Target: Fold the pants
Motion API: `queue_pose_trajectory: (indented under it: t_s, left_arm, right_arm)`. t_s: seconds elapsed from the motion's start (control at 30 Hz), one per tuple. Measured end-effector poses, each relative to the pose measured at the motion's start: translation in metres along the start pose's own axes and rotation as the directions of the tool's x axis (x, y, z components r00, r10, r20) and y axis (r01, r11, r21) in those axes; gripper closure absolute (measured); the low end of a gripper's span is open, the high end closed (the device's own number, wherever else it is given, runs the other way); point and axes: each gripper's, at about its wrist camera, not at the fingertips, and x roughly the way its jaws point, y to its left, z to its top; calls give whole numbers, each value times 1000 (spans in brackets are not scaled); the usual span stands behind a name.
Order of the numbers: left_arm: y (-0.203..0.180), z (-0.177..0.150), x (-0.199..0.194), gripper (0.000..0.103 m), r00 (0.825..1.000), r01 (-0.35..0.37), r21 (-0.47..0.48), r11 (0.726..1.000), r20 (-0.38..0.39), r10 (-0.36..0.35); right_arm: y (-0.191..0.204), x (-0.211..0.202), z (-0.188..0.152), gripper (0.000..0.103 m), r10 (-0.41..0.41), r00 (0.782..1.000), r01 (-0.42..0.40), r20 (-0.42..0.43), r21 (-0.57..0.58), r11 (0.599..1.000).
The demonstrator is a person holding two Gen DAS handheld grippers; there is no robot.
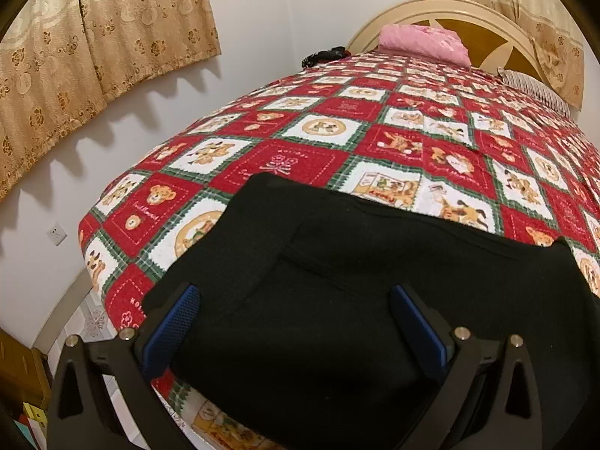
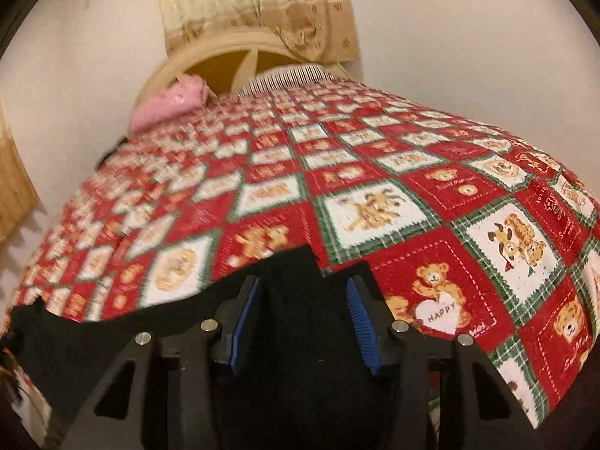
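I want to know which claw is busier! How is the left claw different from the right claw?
The left gripper has its fingers spread wide over the black pants. The right gripper has its fingers closer together, with a bunch of pants cloth between them, though whether it is pinching is unclear. The left view is sharp; the right view is blurry. Both have blue pads and hang over the quilt.
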Motion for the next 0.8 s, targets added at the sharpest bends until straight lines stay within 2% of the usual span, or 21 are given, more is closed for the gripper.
queue_pose_trajectory:
  t_s: [0.07, 0.1, 0.13, 0.2, 0.3, 0.43, 0.6, 0.63, 0.7, 0.73, 0.8]
  left_arm:
    - [0, 0, 0, 0, 1000, 2, 0, 1000, -2, -2]
    - [0, 1, 0, 0, 1000, 1, 0, 1000, 0, -1]
    - [0, 1, 0, 0, 1000, 0, 0, 1000, 2, 0]
    - [-1, 1, 0, 0, 1000, -1, 0, 1000, 1, 1]
    - [-1, 2, 1, 0, 1000, -1, 3, 1000, -6, 1]
    - [-2, 4, -2, 0, 1000, -4, 14, 1000, -13, 4]
    - [-10, 1, -7, 0, 1000, -2, 30, 1000, 14, 1]
    - [-13, 0, -7, 0, 1000, 2, 38, 999, 15, -2]
    - [-17, 0, -8, 0, 1000, -14, 57, 998, 25, 12]
    - [-18, 1, -8, 0, 1000, -19, 65, 998, 25, 17]
    - [-18, 3, -9, 0, 1000, -19, 73, 997, 20, 17]
  right_arm:
    - [6, -3, -3, 56, -1, 1000, 2, 10, -46, 999]
    - [8, -4, -4, 67, 4, 1000, -3, 6, -62, 998]
    - [11, -4, -6, 92, -11, 1000, 10, -7, -77, 997]
    - [14, -10, -9, 95, -17, 1000, 18, 9, -89, 996]
    - [13, -26, -9, 96, -11, 998, 15, 54, -64, 998]
    - [0, -52, -2, 97, -62, 987, 65, 146, -15, 998]
    - [-21, -27, -13, 97, -148, 986, 148, 73, 12, 989]
    - [-21, -20, -18, 97, -147, 987, 147, 70, -6, 989]
    - [-19, -21, -24, 95, -148, 982, 153, 120, -38, 987]
    - [-18, -23, -24, 92, -151, 982, 156, 110, -37, 987]
    - [-21, -28, -20, 70, -152, 986, 152, 75, -5, 988]
